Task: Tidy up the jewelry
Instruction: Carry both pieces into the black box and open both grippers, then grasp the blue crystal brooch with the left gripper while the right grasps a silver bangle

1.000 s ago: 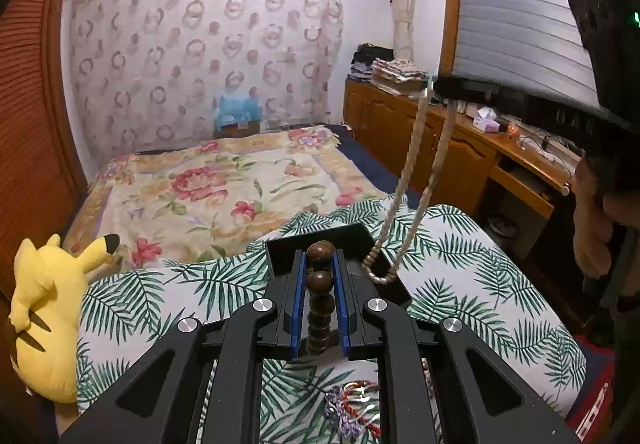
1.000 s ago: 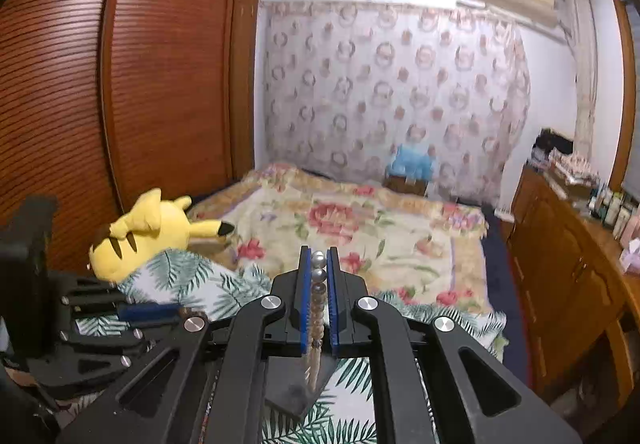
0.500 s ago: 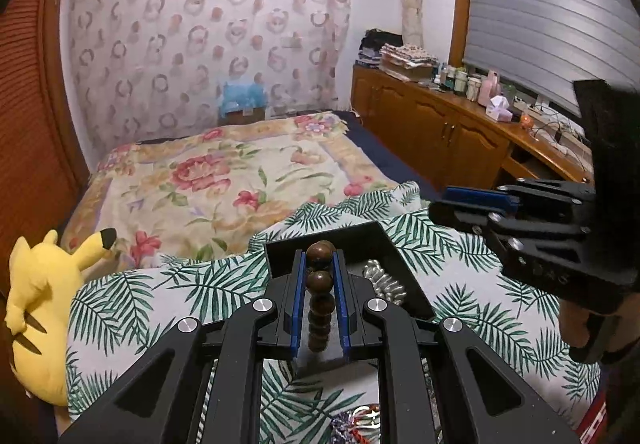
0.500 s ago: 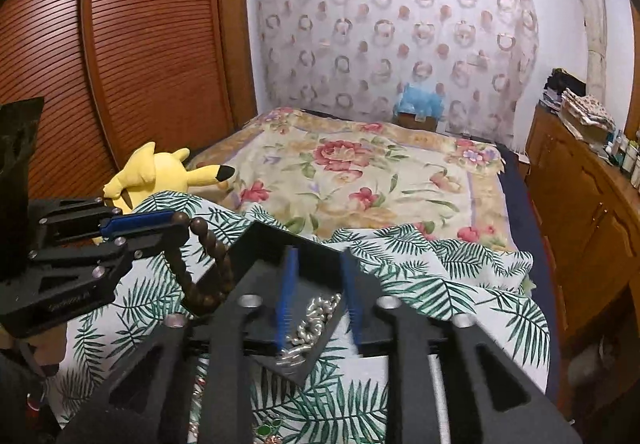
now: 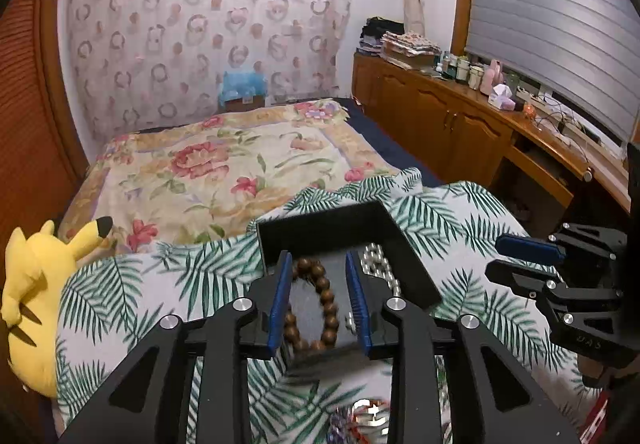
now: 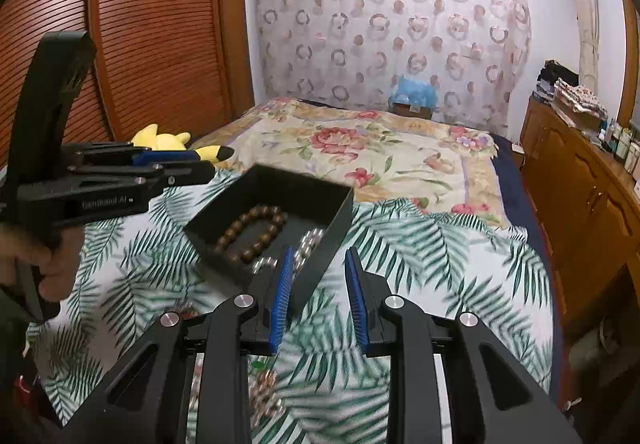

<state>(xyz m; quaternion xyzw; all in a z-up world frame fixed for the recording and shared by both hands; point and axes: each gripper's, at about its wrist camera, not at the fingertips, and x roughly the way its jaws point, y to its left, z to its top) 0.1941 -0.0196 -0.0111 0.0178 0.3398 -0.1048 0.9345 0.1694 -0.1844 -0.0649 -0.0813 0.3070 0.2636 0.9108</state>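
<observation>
Black box (image 6: 320, 200) sits on the palm-print cover (image 6: 420, 244) near the bed's foot edge. Brown bead bracelet (image 6: 250, 232) lies inside the box, silver chain (image 6: 308, 244) beside it. Left gripper (image 5: 320, 296) over the box, jaws opening, bracelet below, not pinched. Right gripper (image 6: 318, 292) parted narrowly, empty, at the box's near corner.

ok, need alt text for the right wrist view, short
A black box on a palm-leaf cloth holds a brown bead bracelet and a silver chain. The right tongs are open and empty in front of it; the left tongs reach in from the left.
</observation>
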